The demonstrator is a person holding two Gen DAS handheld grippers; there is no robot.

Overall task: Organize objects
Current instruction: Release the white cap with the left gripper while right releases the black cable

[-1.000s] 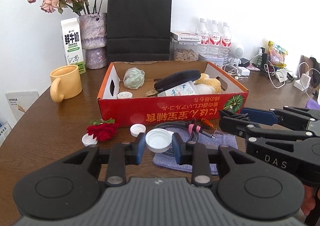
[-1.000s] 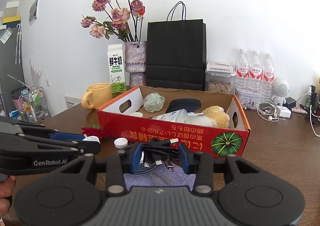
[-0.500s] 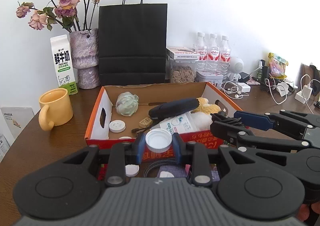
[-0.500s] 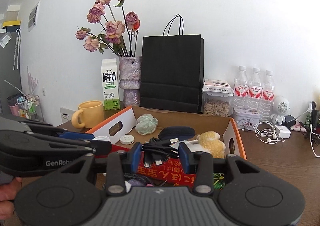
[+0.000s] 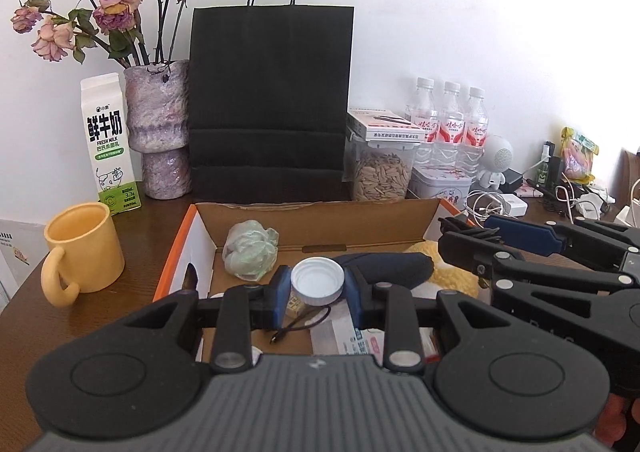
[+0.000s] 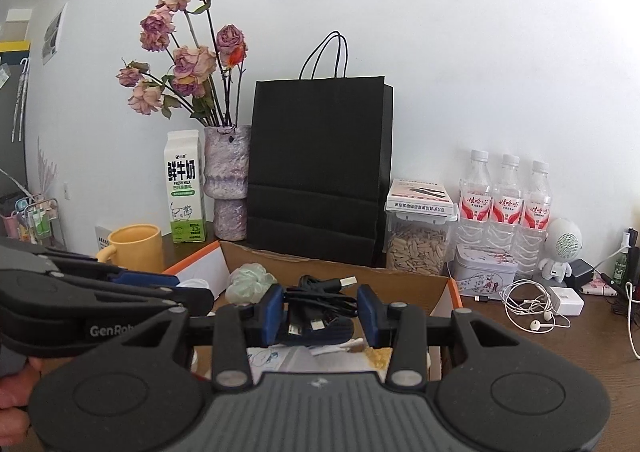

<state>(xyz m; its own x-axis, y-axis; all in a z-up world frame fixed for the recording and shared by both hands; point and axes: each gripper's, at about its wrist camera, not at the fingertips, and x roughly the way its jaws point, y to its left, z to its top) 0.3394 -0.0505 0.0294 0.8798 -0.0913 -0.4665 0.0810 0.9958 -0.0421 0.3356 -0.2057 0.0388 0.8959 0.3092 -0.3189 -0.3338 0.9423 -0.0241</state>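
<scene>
My left gripper (image 5: 317, 287) is shut on a white bottle cap (image 5: 317, 281) and hangs over the open cardboard box (image 5: 320, 217). In the right wrist view my right gripper (image 6: 322, 308) is shut on a bundle of black USB cables (image 6: 320, 298), also above the box (image 6: 408, 284). Inside the box lie a crumpled green wad (image 5: 250, 250), a dark case (image 5: 390, 267), a yellow plush toy (image 5: 454, 274) and a small black cable (image 5: 298, 326). The right gripper's side (image 5: 532, 252) shows at the right of the left wrist view.
A yellow mug (image 5: 82, 250) stands left of the box. Behind it are a milk carton (image 5: 110, 144), a vase of dried roses (image 5: 162, 132), a black paper bag (image 5: 270, 104), a seed jar (image 5: 382, 168), three water bottles (image 5: 450, 124) and tangled chargers (image 5: 496, 204).
Both grippers moved forward from in front of the box to above it, each keeping its load. The grey cloth, red rose and loose caps on the table dropped out of view.
</scene>
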